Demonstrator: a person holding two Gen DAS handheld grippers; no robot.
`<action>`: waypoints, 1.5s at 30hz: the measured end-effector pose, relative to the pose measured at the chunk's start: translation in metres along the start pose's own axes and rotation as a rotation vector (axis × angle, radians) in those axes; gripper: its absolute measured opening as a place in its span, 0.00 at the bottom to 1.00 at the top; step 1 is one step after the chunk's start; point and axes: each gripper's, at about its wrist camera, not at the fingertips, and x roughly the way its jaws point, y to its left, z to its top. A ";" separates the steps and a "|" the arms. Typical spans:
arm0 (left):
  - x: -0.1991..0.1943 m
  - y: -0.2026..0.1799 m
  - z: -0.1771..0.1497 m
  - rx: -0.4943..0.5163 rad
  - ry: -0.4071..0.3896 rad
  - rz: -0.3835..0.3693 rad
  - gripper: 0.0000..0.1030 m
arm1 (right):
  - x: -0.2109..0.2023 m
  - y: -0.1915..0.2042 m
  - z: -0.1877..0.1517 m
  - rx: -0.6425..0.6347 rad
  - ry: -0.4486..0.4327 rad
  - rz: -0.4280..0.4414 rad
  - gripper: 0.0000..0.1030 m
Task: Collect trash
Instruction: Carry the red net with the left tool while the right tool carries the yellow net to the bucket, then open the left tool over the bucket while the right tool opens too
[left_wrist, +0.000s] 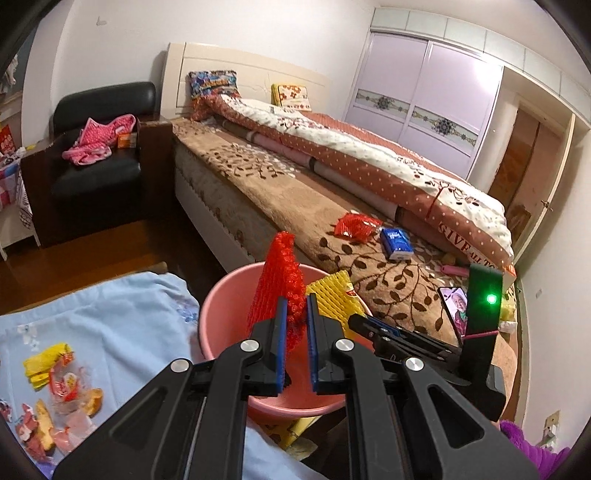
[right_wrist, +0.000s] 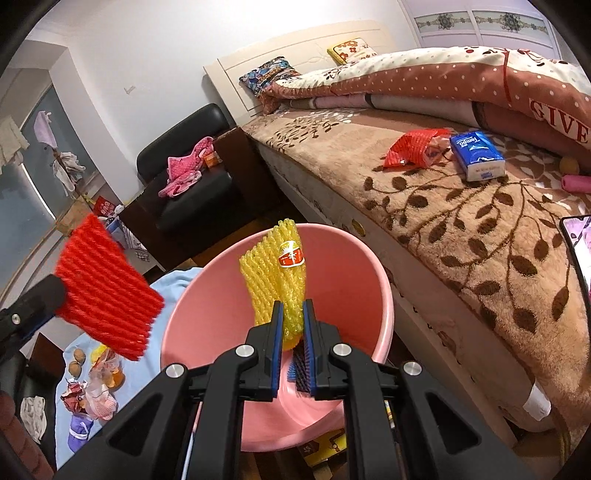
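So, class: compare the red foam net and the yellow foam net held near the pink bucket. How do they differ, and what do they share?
The red foam net is plain; the yellow foam net carries a red and white sticker. The red net is in the left gripper, the yellow in the right gripper. In the right wrist view the yellow one stands over the pink bucket; the red one is left of its rim. Both are ribbed foam sleeves pinched in shut jaws.

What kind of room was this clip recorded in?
A lived-in home bedroom, most likely: a bed with a quilt and pillows against its headboard, a sliding-door wardrobe at the far wall, and a black armchair with clothes on it.
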 end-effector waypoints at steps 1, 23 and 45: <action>0.002 0.001 -0.001 -0.002 0.007 -0.001 0.09 | 0.000 0.000 0.000 0.000 0.002 -0.001 0.10; 0.052 0.002 -0.023 -0.020 0.137 0.020 0.09 | 0.017 -0.011 -0.006 0.009 0.048 -0.008 0.11; 0.042 0.013 -0.032 -0.073 0.154 0.042 0.47 | 0.012 -0.011 -0.011 0.035 0.037 -0.004 0.47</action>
